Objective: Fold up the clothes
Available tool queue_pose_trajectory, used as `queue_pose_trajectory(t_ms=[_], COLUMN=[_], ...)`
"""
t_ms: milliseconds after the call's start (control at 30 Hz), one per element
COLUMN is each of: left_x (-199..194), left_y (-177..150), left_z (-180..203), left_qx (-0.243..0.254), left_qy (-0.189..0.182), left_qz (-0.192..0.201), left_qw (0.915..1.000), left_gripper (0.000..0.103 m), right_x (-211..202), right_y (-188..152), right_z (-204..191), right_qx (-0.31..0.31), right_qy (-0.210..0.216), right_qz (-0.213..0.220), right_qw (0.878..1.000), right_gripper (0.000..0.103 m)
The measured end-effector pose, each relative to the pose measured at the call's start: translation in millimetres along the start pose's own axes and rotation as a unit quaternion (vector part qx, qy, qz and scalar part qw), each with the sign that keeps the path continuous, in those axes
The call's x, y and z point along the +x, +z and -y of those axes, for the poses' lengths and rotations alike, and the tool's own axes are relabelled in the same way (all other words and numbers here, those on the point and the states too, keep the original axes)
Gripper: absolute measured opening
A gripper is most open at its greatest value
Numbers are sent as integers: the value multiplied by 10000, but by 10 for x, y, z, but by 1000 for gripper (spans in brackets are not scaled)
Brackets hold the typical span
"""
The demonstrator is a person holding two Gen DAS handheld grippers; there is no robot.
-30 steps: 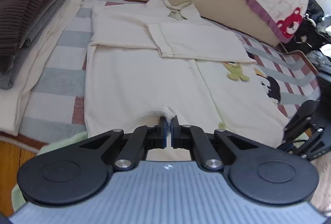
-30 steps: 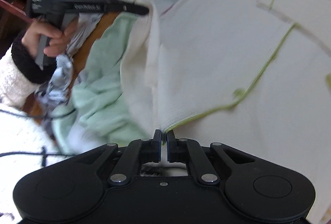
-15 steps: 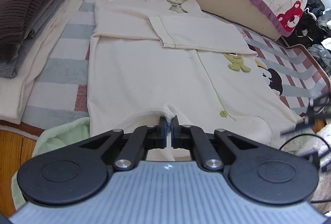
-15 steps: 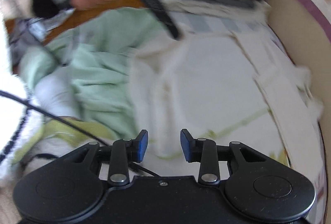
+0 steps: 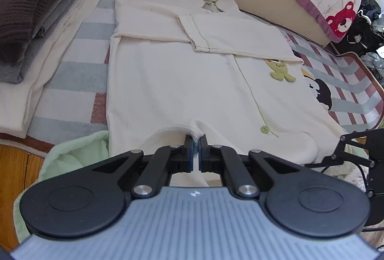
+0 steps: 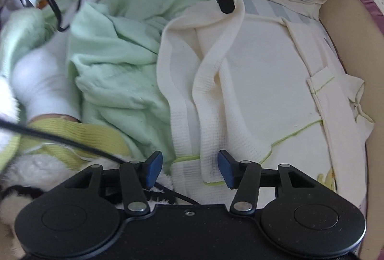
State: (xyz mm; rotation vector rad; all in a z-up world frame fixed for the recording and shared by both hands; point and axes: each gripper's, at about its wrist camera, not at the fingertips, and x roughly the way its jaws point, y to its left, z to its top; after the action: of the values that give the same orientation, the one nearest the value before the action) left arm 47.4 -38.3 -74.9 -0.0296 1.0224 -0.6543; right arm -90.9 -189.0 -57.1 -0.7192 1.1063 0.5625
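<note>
Left gripper (image 5: pixel 196 148) is clamped on the crotch hem of the cream baby romper (image 5: pixel 182 82), which is spread flat on the striped mat (image 5: pixel 72 82). Right gripper (image 6: pixel 189 167) has just been opening; its jaws straddle a leg cuff, unpinched. Both cuffs should be caught level before folding upward.
</note>
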Motion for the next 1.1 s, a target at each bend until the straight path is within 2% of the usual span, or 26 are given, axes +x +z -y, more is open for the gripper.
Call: queue_pose_trajectory(t_ms=[33, 67, 133, 200, 400, 500, 600, 667, 800, 967, 1033, 1100], left_x=[0, -5, -14, -30, -33, -17, -8, -9, -20, -30, -45, -79], left_y=[-5, -9, -17, -13, 26, 41, 30, 21, 19, 16, 19, 27], left_z=[-4, -9, -20, -45, -104, -98, -89, -94, -111, -107, -111, -97], left_qx=[1, 1, -1, -31, -111, -104, -82, -69, -100, -119, -111, -44], left_qy=[-4, -5, -7, -16, 4, -2, -3, 18, 35, 54, 45, 79], left_qz=[0, 4, 12, 38, 144, 168, 163, 159, 168, 205, 246, 360], left_qw=[10000, 10000, 10000, 10000, 9998, 9998, 9998, 9998, 9998, 9997, 9996, 9993], left_gripper=[3, 3, 3, 3, 3, 3, 3, 3, 3, 3, 3, 3], right_x=[6, 7, -28, -128, -238, -187, -127, -81, -43, -105, -142, -208], right_y=[-11, -19, -16, -36, -124, -155, -177, -172, -161, -190, -206, -214], right_z=[22, 47, 109, 223, 513, 588, 483, 411, 332, 457, 527, 567], right_qx=[0, 22, 140, 421, 994, 1187, 1004, 796, 489, 758, 931, 1020], right_qy=[-51, -90, -176, -127, -97, 60, 0, -60, -177, -88, -43, -170], right_qz=[-20, -29, 17, 158, 306, 293, 216, 118, 14, 158, 250, 403], right_qw=[10000, 10000, 9997, 9989, 9945, 9925, 9947, 9967, 9986, 9970, 9953, 9938], right_gripper=[50, 37, 20, 16, 12, 13, 14, 22, 24, 8, 7, 7])
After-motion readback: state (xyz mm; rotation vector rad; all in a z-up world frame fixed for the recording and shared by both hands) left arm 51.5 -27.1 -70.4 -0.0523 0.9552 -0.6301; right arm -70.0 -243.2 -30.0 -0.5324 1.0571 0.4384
